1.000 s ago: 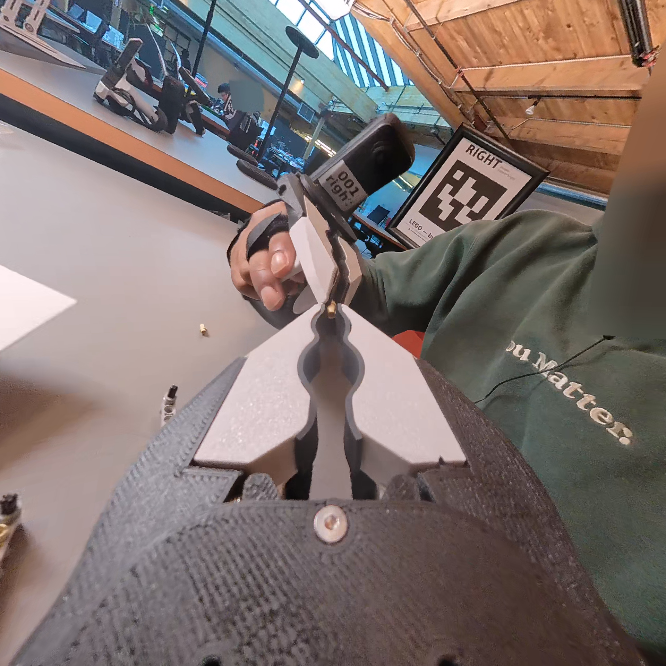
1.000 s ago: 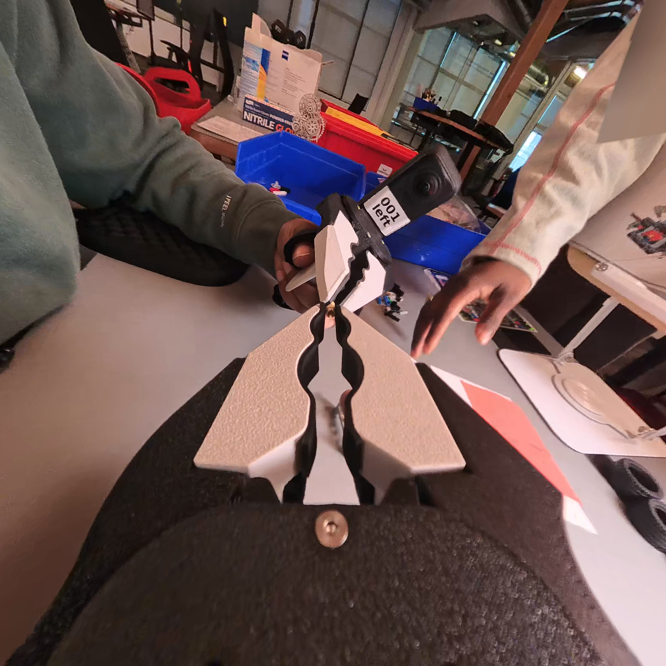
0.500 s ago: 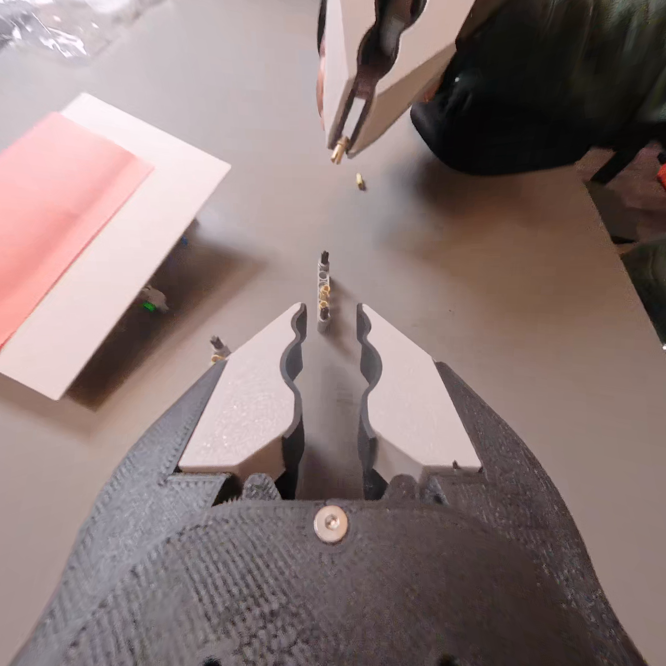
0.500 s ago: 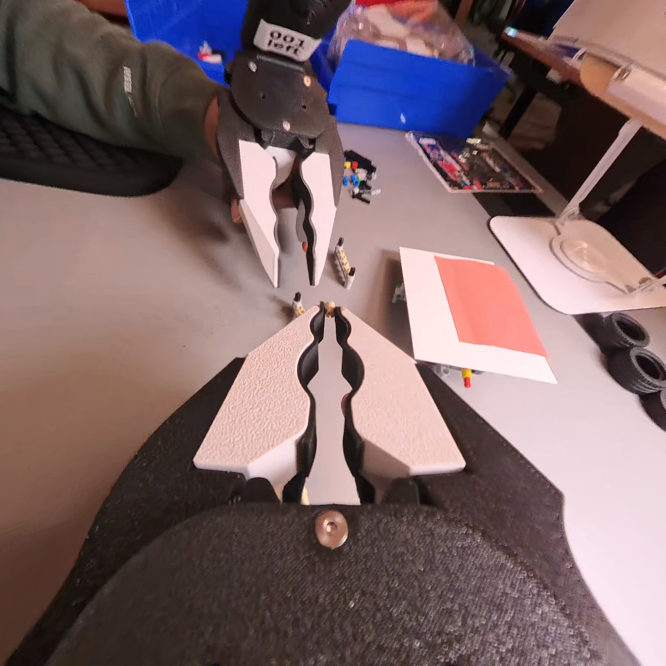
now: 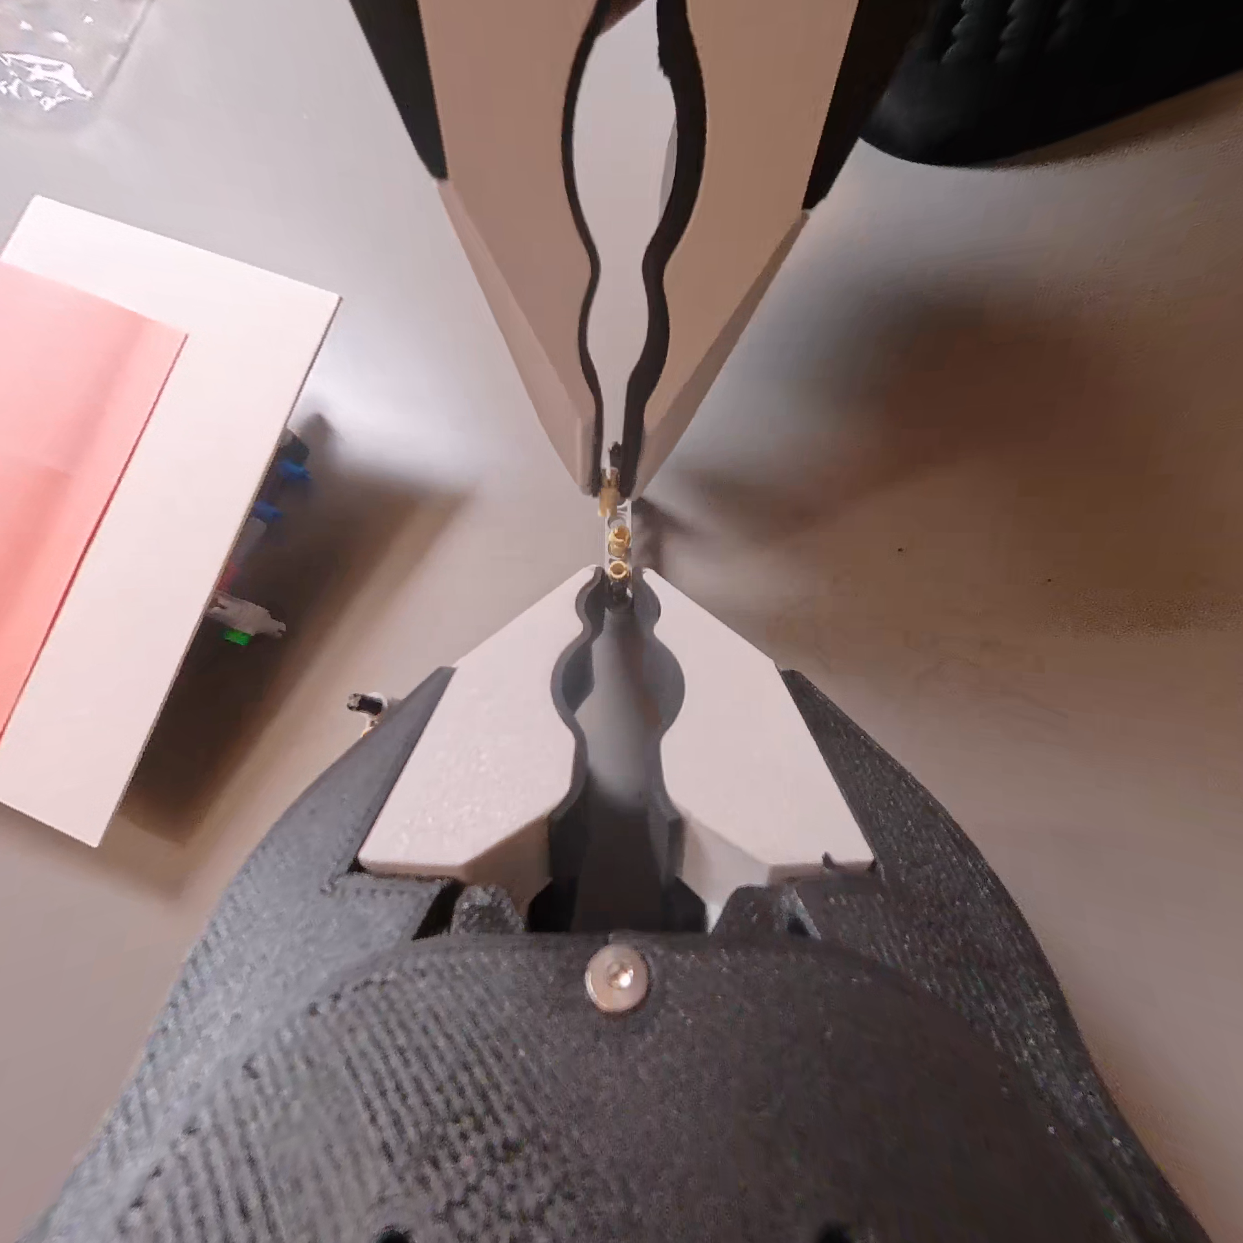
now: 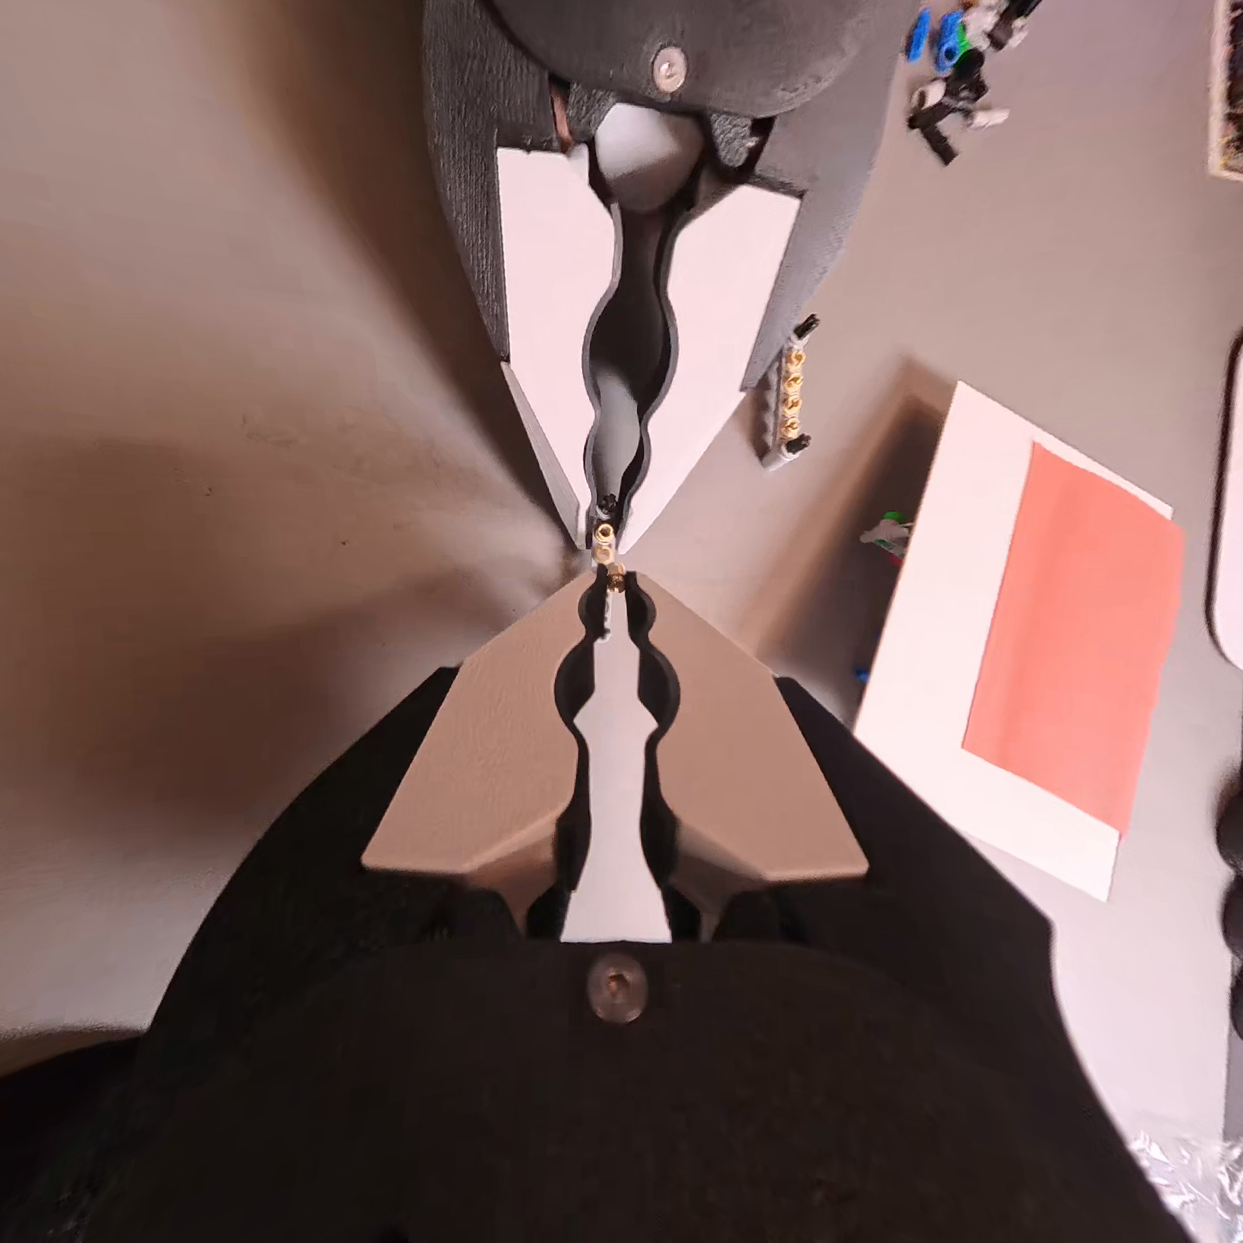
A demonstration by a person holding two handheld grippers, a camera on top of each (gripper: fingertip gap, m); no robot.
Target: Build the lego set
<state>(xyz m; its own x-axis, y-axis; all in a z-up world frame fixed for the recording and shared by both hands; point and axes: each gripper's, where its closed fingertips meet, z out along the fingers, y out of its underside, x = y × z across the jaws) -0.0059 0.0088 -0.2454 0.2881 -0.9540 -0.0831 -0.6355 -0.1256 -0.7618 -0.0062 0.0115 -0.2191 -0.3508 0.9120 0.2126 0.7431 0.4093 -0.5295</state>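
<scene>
Half a second earlier my two tools were apart, the left one spread wide above the table; now they met tip to tip. My left gripper [image 5: 617, 580] had clenched on the near end of the short grey lego beam with tan pins [image 5: 617, 538] seated in its holes, the beam lying low over the grey table [image 5: 942, 538]. My right gripper [image 6: 611, 580] was pinched on a single small tan lego pin [image 6: 615, 577], whose free end sat at the far end of that beam [image 6: 603, 543]; I could not tell whether the pin had entered a hole.

To the right of my tools the table lay bare and shadowed, with room to move. On the other side the white card with a pink sheet [image 5: 101, 471] lay near, with small blue and green lego pieces [image 5: 269, 511] tucked at its edge. A second, longer grey beam with tan pins [image 6: 788, 397] rested just beside the left tool's finger in the right wrist view, and a loose heap of mixed small pieces [image 6: 955, 74] lay farther off. I saw no container in either view.
</scene>
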